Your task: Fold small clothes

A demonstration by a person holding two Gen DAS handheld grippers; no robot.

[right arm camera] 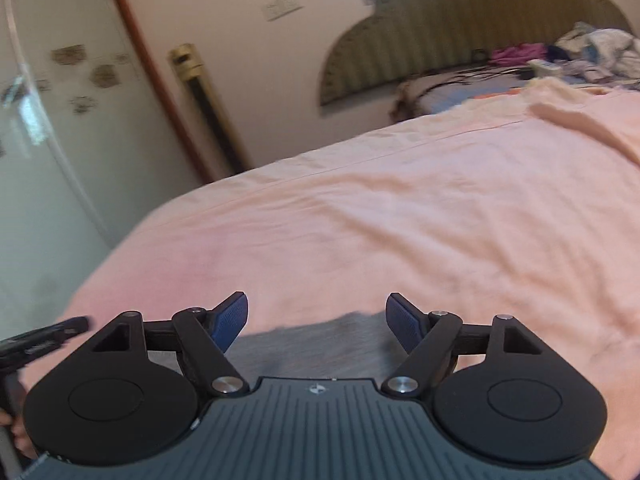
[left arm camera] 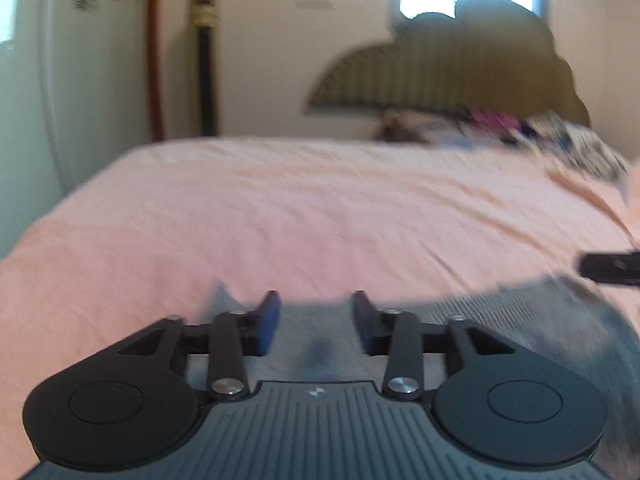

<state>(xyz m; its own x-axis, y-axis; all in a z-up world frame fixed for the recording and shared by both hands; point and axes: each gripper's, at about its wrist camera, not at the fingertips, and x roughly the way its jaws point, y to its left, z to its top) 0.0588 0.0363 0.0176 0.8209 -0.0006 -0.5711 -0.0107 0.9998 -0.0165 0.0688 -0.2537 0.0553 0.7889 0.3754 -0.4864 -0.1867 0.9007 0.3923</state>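
Note:
A small grey ribbed garment (left arm camera: 500,320) lies on the pink bedsheet (left arm camera: 320,208) at the near edge of the bed. My left gripper (left arm camera: 316,308) is open, its blue pads just above the garment's left part. In the right wrist view the same grey garment (right arm camera: 320,344) lies under my right gripper (right arm camera: 316,312), which is open and empty. The right gripper's tip shows at the right edge of the left wrist view (left arm camera: 612,266). The left gripper shows at the left edge of the right wrist view (right arm camera: 44,340).
A pile of mixed clothes (right arm camera: 592,56) lies at the far right by the olive headboard (right arm camera: 480,20). A white wardrobe (right arm camera: 48,120) and a brass-topped post (right arm camera: 200,100) stand left of the bed. The pink sheet (right arm camera: 400,220) spreads ahead.

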